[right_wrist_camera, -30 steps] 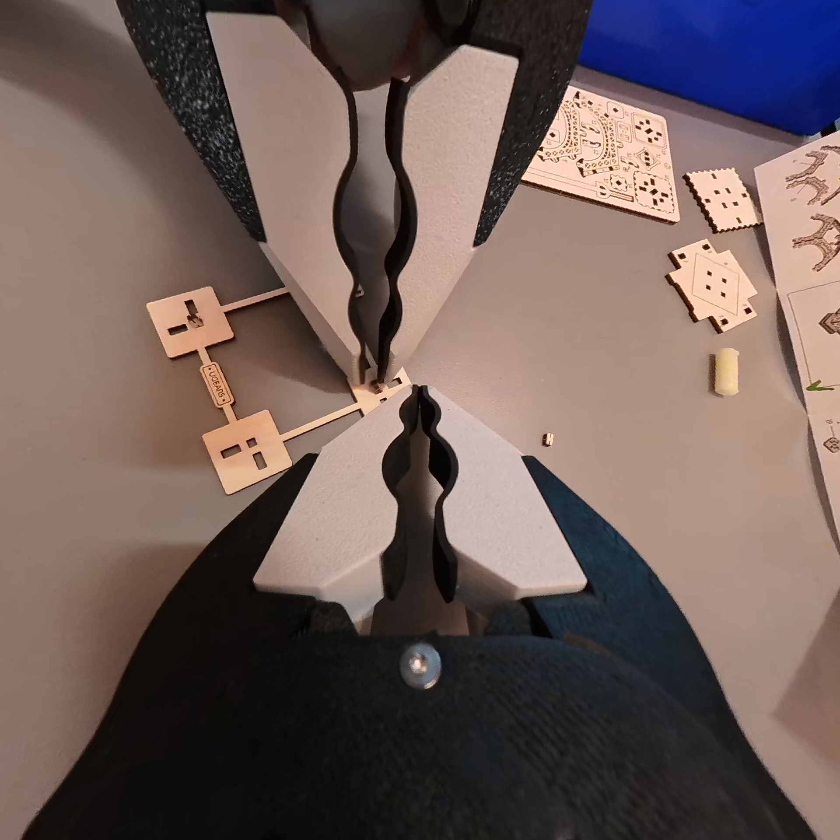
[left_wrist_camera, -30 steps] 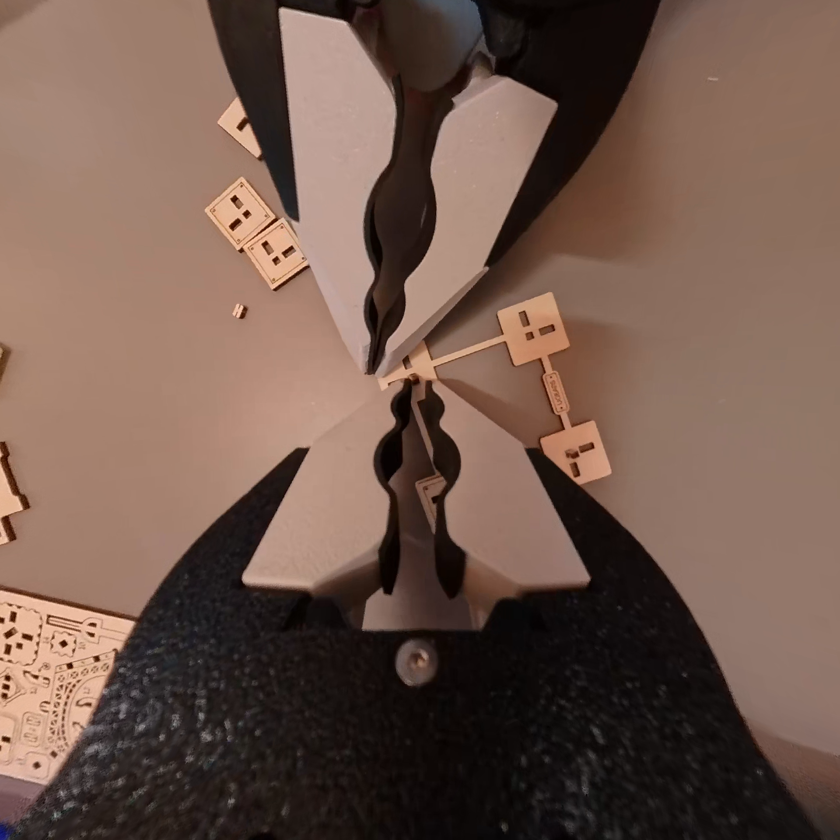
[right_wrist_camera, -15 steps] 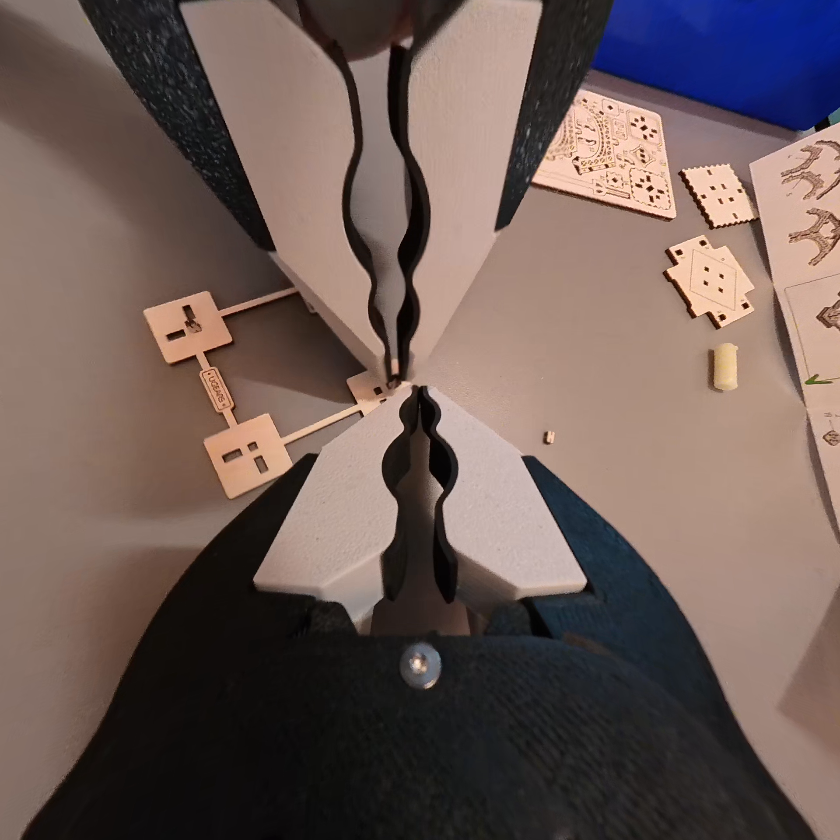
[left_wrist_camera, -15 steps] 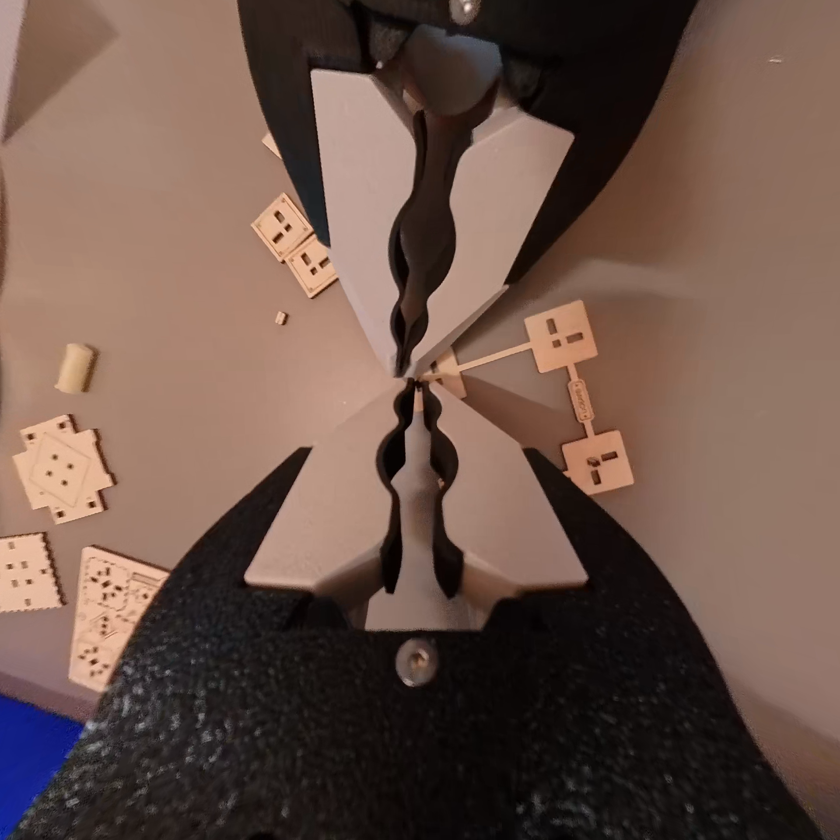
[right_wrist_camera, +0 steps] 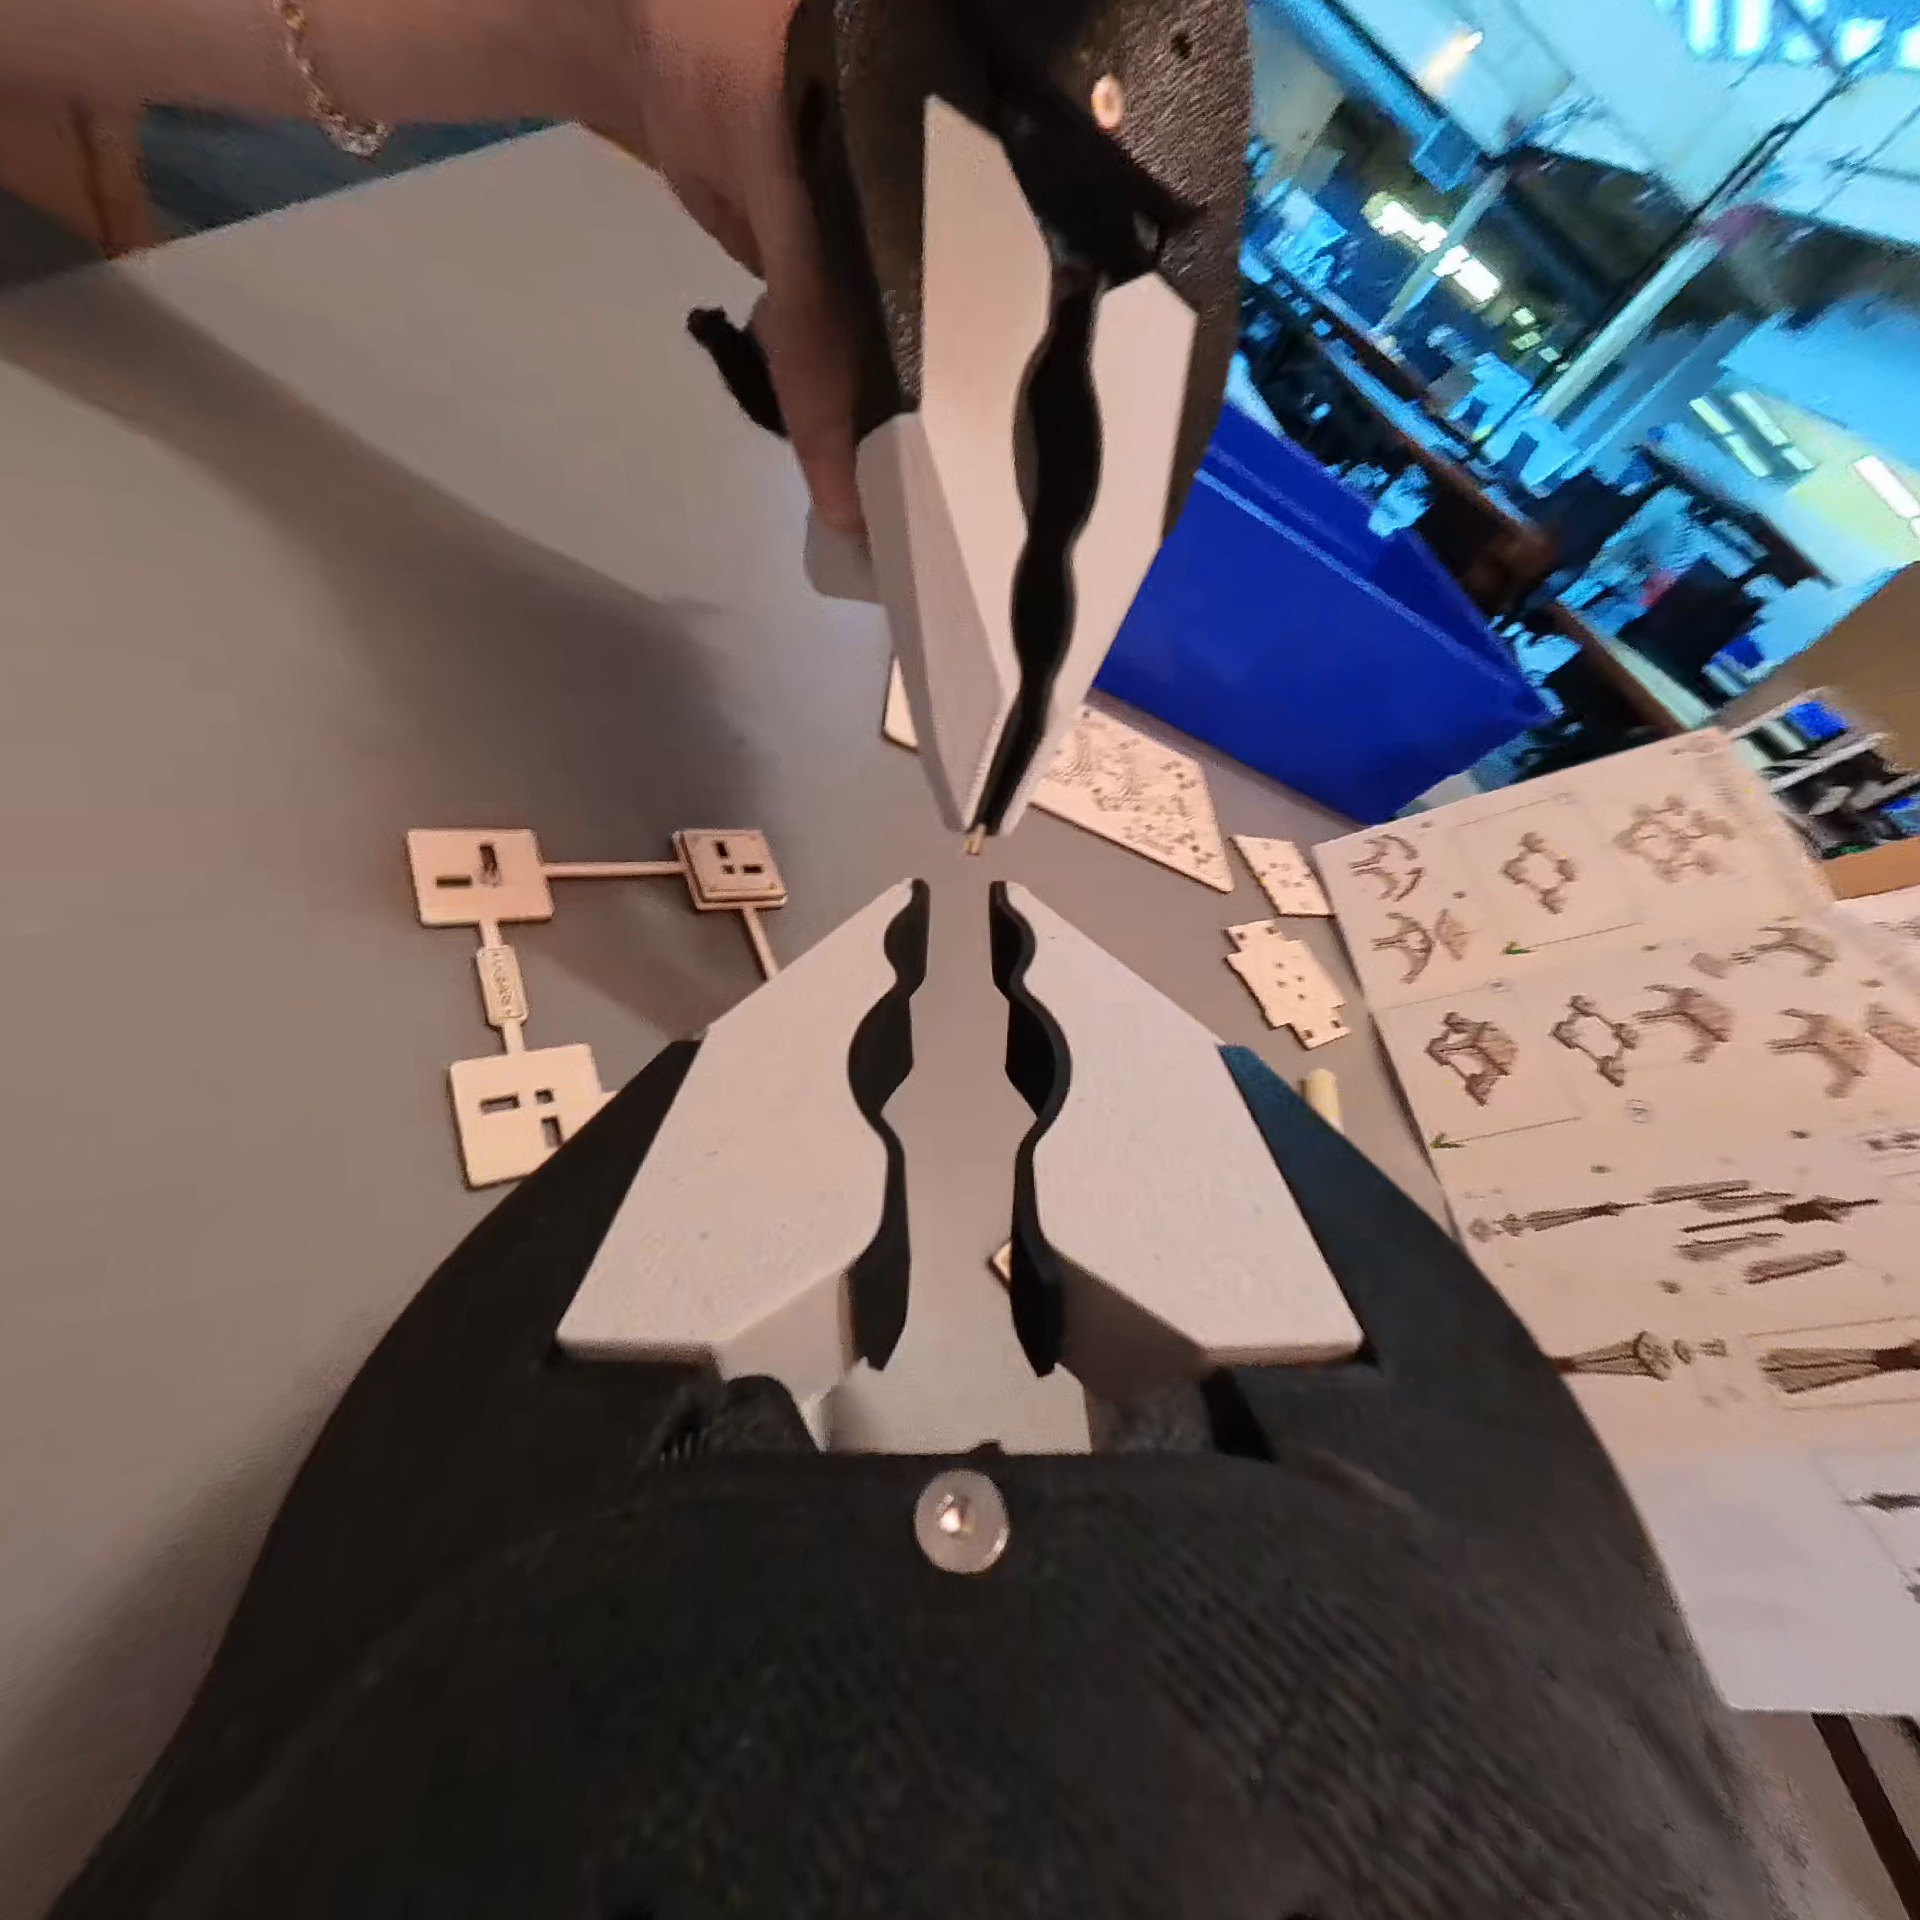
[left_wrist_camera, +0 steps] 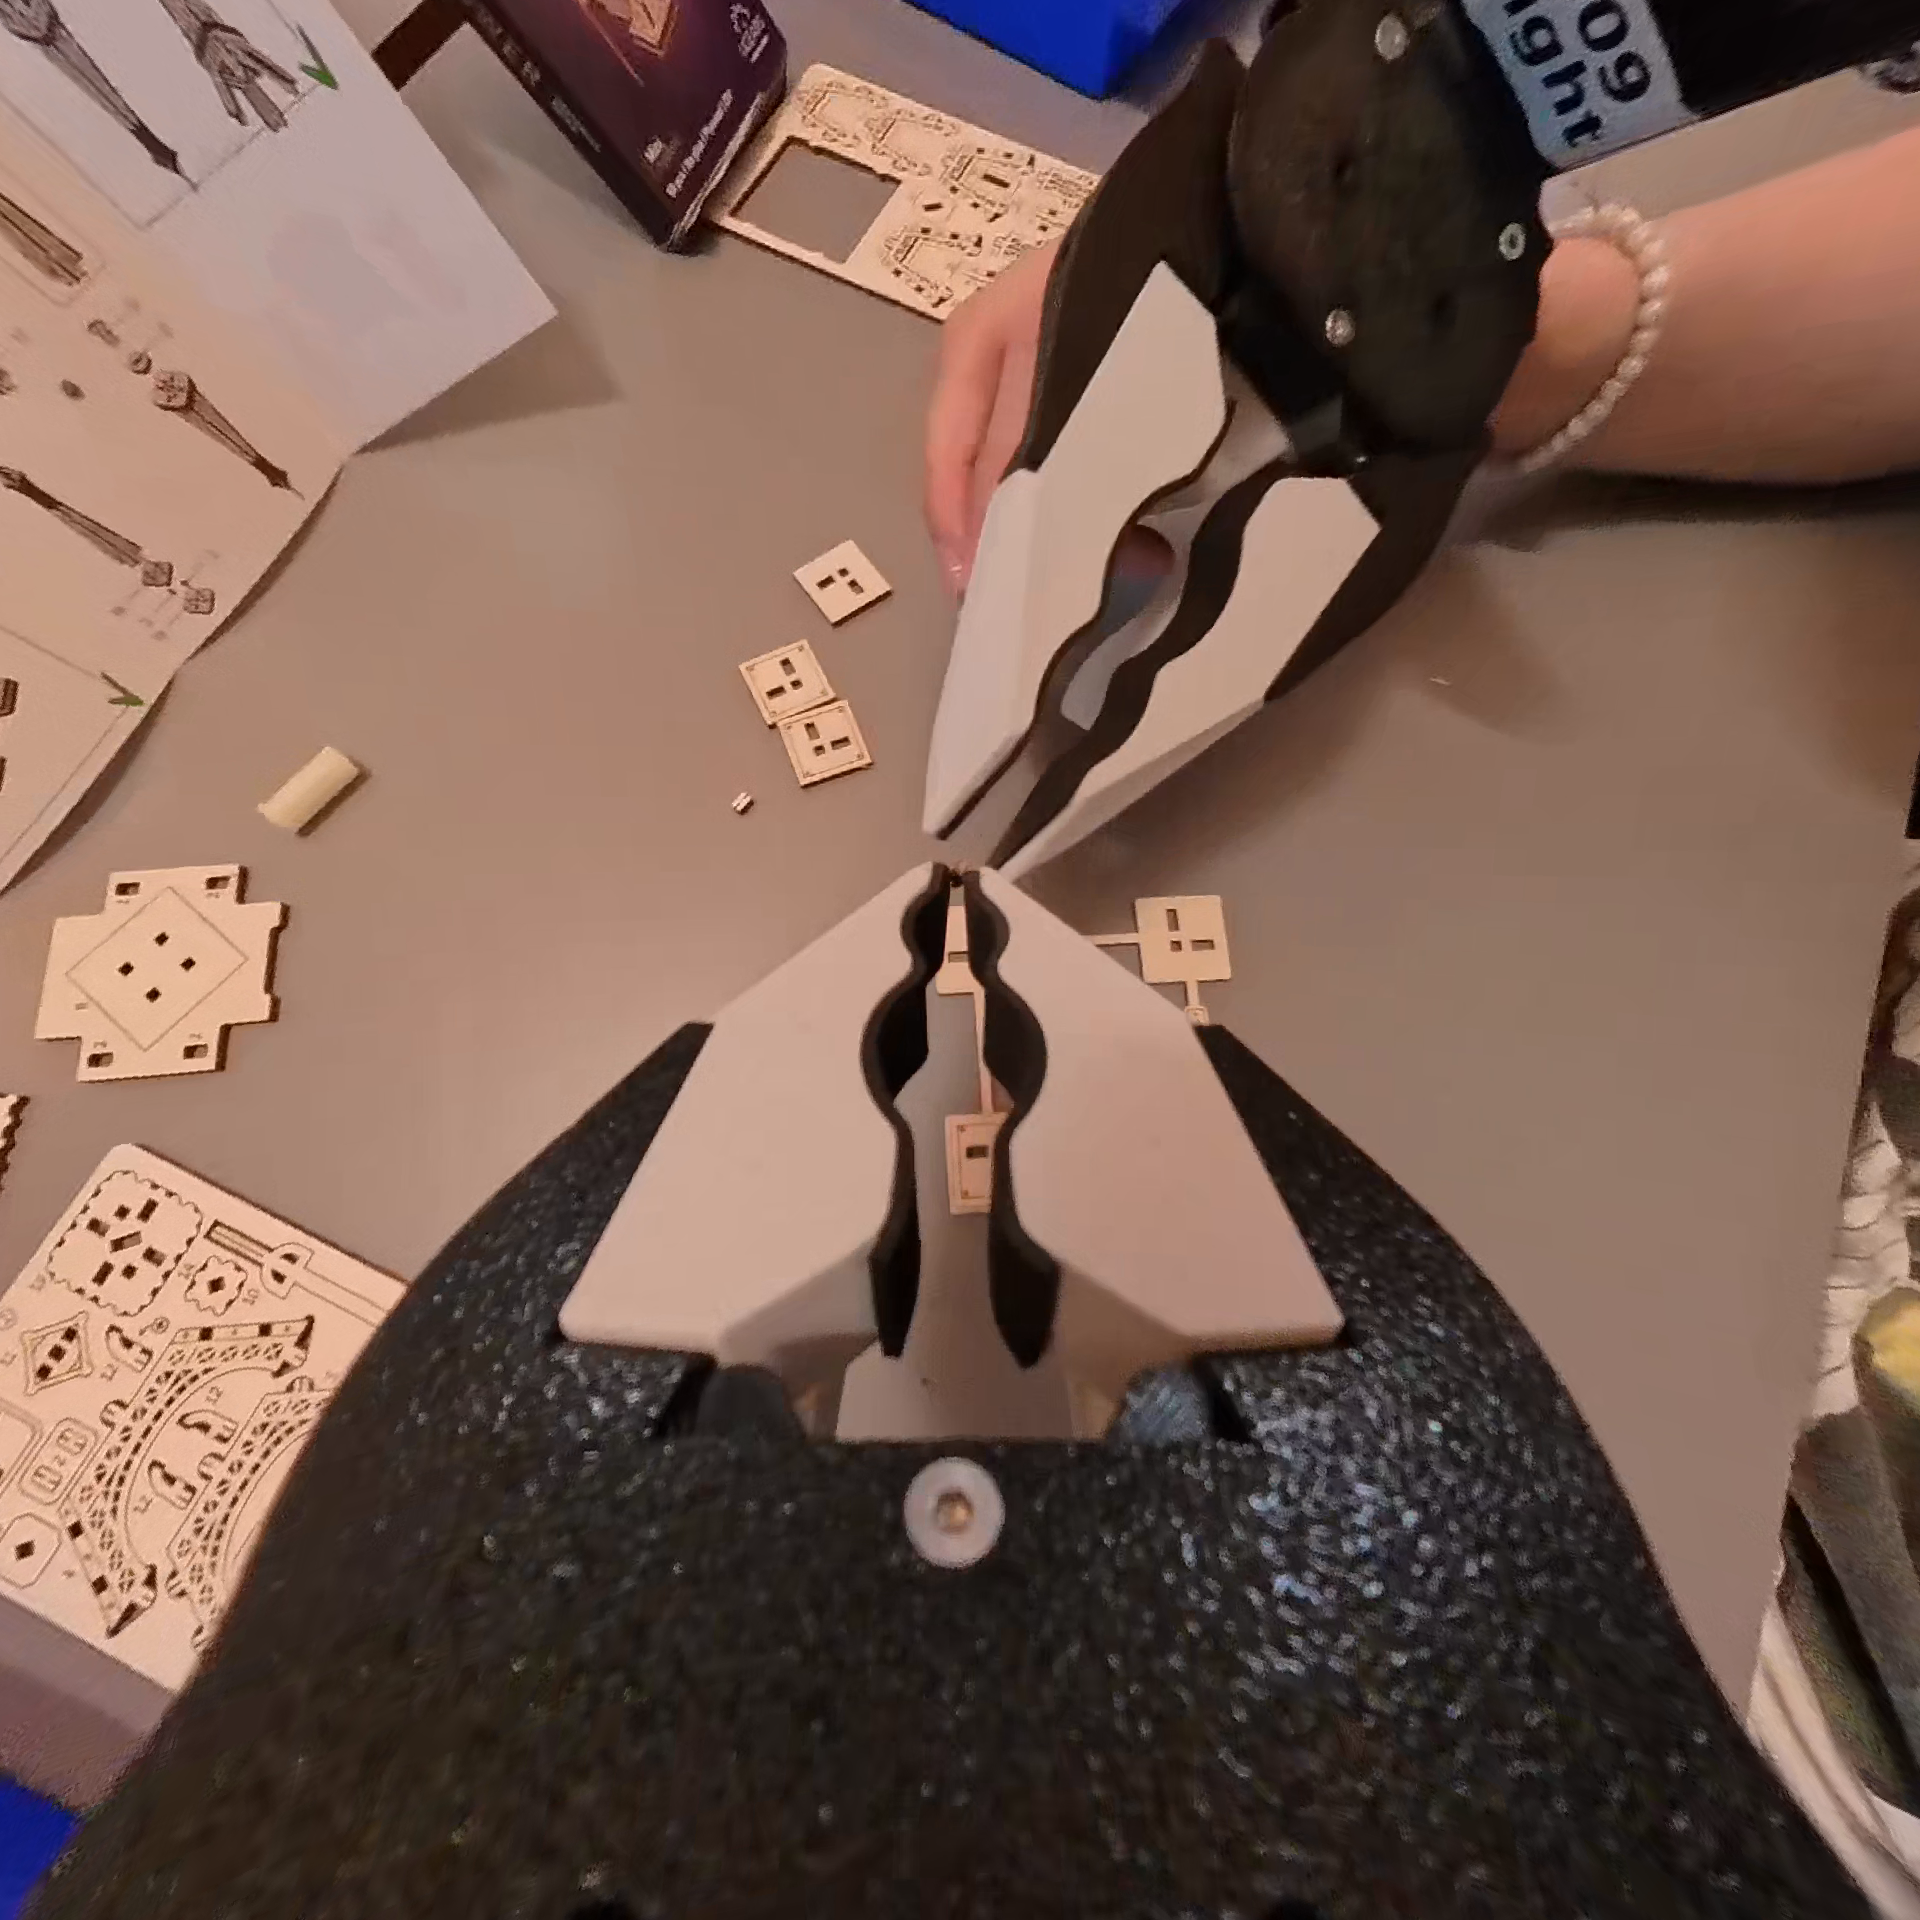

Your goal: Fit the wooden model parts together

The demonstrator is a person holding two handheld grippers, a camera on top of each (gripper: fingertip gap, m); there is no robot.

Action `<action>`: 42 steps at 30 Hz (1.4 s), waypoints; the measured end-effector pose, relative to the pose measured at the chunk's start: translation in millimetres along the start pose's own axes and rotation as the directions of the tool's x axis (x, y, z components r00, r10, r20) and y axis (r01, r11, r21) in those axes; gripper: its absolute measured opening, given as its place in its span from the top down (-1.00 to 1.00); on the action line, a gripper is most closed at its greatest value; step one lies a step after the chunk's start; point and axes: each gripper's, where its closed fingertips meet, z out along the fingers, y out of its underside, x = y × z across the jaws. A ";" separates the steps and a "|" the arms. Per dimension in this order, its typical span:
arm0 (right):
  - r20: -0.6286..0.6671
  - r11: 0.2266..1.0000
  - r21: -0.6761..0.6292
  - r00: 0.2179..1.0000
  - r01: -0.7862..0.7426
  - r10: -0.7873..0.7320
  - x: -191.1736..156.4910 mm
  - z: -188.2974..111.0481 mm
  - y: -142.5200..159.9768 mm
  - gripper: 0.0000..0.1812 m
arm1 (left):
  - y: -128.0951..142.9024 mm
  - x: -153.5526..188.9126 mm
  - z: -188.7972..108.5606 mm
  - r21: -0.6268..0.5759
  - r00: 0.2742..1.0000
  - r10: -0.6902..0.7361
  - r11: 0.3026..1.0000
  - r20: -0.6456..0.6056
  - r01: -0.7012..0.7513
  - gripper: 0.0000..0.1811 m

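Note:
My left gripper [left_wrist_camera: 956, 876] is shut on a tiny wooden peg [right_wrist_camera: 975, 842], which sticks out of its tips in the right wrist view. It is held above the grey table [left_wrist_camera: 1507, 1039]. My right gripper [right_wrist_camera: 956, 888] is open by a narrow gap and empty, tip to tip with the left gripper [right_wrist_camera: 982, 821]. It also shows in the left wrist view [left_wrist_camera: 971, 847]. A thin wooden frame of linked square plates [right_wrist_camera: 478, 878] lies flat on the table below and to the left. Part of it shows in the left wrist view [left_wrist_camera: 1182, 940].
Loose square plates [left_wrist_camera: 805, 707], a tiny peg [left_wrist_camera: 741, 801], a cream cylinder [left_wrist_camera: 309, 790], a cross-shaped plate [left_wrist_camera: 156, 971] and a cut-out sheet [left_wrist_camera: 135, 1382] lie at the left. An instruction sheet [right_wrist_camera: 1662, 1039], a blue bin [right_wrist_camera: 1299, 644] and a dark box [left_wrist_camera: 644, 104] stand farther off. The grippers are tip to tip, or close to it.
Both grippers have lifted off the wooden frame, which stays on the table. The right gripper has opened. The left gripper stays shut with the tiny peg in its tips.

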 end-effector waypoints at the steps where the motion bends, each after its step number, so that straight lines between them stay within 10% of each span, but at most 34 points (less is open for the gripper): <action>1: -0.014 1.000 0.019 1.000 -0.012 0.012 2.2 -0.5 -4.3 0.90 | -0.2 -0.7 -1.0 -0.001 1.000 0.005 1.000 0.009 -0.005 1.00; 17: -0.097 0.997 0.051 0.994 0.051 -0.046 11.6 -4.4 -13.9 0.99 | -13.4 -0.6 -3.0 0.077 1.000 -0.012 0.997 -0.001 0.012 0.98; 25: 0.134 0.916 0.235 0.944 -0.325 0.301 10.8 -16.5 -28.9 0.99 | -21.7 10.6 -13.9 0.077 0.962 0.268 0.959 0.050 -0.271 0.93; 42: 0.215 0.905 0.247 0.930 -0.347 0.298 3.3 -19.9 -32.4 0.99 | -21.0 20.4 -12.4 0.055 0.939 0.343 0.938 0.024 -0.344 0.97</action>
